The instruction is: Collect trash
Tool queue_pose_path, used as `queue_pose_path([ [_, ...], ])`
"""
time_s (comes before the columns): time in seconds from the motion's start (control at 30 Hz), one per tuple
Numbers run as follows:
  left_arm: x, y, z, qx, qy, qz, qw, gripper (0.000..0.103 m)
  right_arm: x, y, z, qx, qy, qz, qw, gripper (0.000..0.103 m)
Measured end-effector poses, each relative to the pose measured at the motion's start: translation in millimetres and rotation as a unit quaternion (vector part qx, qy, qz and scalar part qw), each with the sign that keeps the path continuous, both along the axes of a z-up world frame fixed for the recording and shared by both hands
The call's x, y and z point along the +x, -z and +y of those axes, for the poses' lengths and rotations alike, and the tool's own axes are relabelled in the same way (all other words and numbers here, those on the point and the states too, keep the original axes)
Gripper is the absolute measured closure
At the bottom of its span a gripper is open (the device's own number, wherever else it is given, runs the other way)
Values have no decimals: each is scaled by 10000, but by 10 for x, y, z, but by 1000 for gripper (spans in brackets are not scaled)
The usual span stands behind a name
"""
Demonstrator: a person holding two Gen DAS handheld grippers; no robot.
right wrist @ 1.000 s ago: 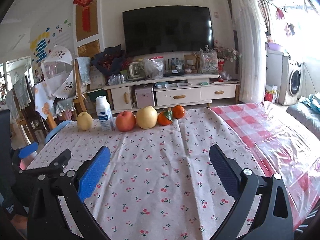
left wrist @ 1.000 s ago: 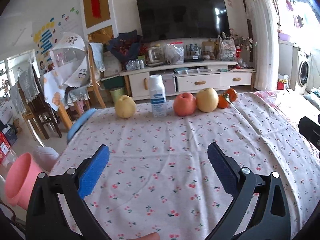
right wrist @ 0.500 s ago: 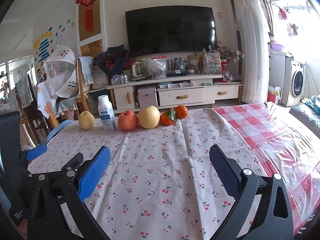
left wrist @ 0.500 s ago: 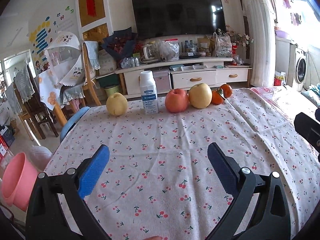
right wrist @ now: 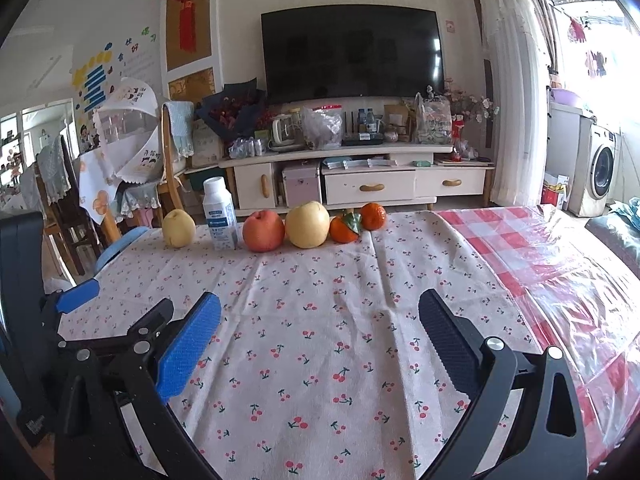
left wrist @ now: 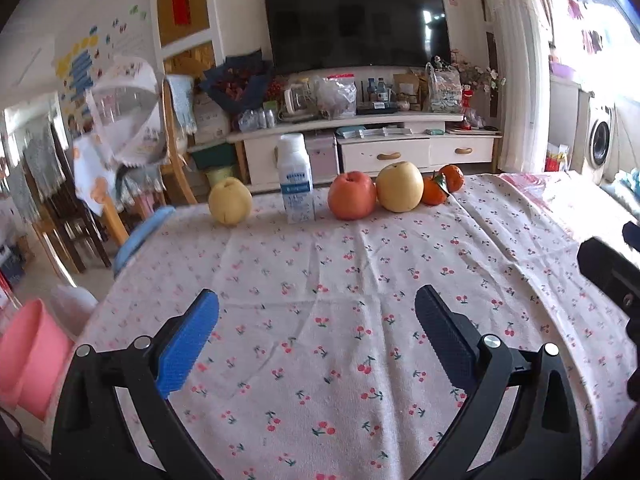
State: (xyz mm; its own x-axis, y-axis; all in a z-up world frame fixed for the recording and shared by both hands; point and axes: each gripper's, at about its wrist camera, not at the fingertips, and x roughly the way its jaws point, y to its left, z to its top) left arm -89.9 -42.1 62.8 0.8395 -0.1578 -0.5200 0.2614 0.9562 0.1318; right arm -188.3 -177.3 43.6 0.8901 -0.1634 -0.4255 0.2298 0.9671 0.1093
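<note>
With both the left gripper and right gripper released and empty, you take the white plastic bottle, probably light and slippery, at its middle.

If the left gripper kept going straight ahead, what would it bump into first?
Probably the red apple, or the white plastic bottle beside it. The left gripper is open over bare cherry-print tablecloth, with nothing nearer in line. Depth is hard to judge.

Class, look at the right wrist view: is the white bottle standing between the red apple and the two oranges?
No. The white bottle stands upright between the left yellow pear and the red apple, far from the oranges.
</note>
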Motion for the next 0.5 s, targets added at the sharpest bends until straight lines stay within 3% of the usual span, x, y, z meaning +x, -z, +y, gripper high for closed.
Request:
queue_pose_path([
  [0.2, 164, 148, 231, -482, -192, 435, 9977, 4, 132, 114, 4, 121, -60, 261, 9996, 5],
  [0.5, 555, 578, 511, -400, -706, 1223, 9892, 4, 721, 652, 156, 8, -125, 1558, 9877, 5],
])
